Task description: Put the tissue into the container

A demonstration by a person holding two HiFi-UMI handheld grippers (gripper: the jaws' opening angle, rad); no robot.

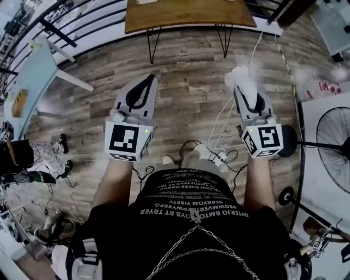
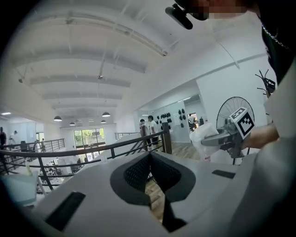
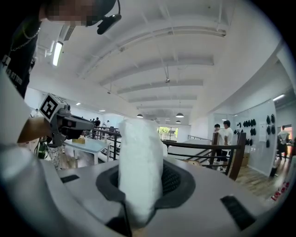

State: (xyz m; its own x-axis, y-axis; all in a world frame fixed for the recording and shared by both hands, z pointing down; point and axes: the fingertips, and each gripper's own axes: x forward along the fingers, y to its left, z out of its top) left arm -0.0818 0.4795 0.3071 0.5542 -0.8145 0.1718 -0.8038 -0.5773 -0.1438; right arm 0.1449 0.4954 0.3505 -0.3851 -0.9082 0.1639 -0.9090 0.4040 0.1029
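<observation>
Right hand-held gripper (image 1: pixel 246 90) first: its jaws are clamped on the tissue (image 3: pixel 140 166), a white wad that stands upright between the pads and sticks out well past the tips. In the head view the tissue shows as a pale puff at the front of that gripper, held up in the air over the plank floor (image 1: pixel 186 71), on the near side of the wooden desk (image 1: pixel 186 13) and roughly in line with its right-hand legs.

Over to the left hand-held gripper (image 1: pixel 146 82): its jaws are drawn together at the tips with nothing between them. Only the floor shows through the dark cut-out behind the pads. It sits level with its partner, near the desk's left-hand legs, and the two grippers are well apart.

Both forearms reach forward from the person's black shirt (image 1: pixel 191 219).

Further out, a standing fan (image 1: pixel 334 149) sits off to the near right of the desk, and a pale blue table (image 1: pixel 30 76) lies off to its left.
</observation>
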